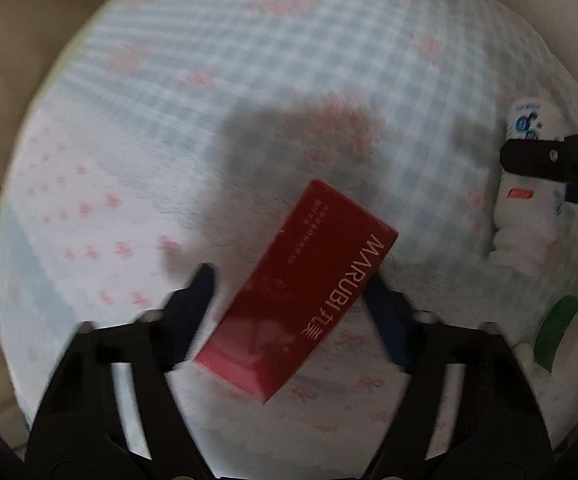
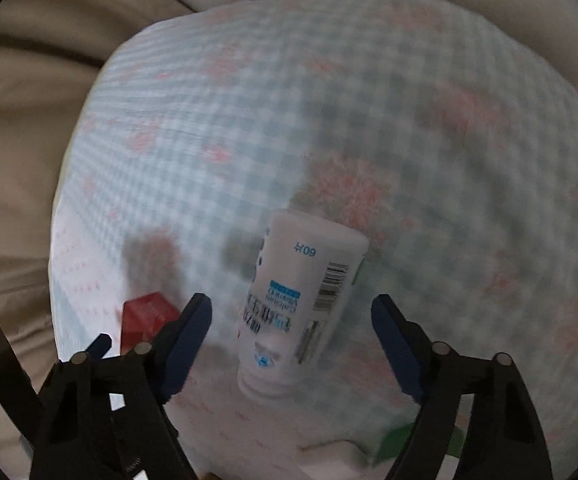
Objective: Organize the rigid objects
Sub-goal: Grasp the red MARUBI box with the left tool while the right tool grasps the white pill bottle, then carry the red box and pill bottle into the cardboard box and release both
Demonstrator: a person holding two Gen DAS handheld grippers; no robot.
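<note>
Left gripper (image 1: 289, 284): spread, straddling the red MARUBI box (image 1: 303, 292)
Right gripper (image 2: 291, 316): spread, white supplement bottle (image 2: 303, 304) lying between its fingers

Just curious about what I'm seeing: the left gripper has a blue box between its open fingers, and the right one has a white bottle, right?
Not quite: the box is red, not blue, as the left wrist view shows. It does sit between the open left gripper, and the white bottle between the open right gripper.

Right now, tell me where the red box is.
The red box lies on the checked blanket between the open left gripper's fingers; the white bottle is off to its right.
</note>
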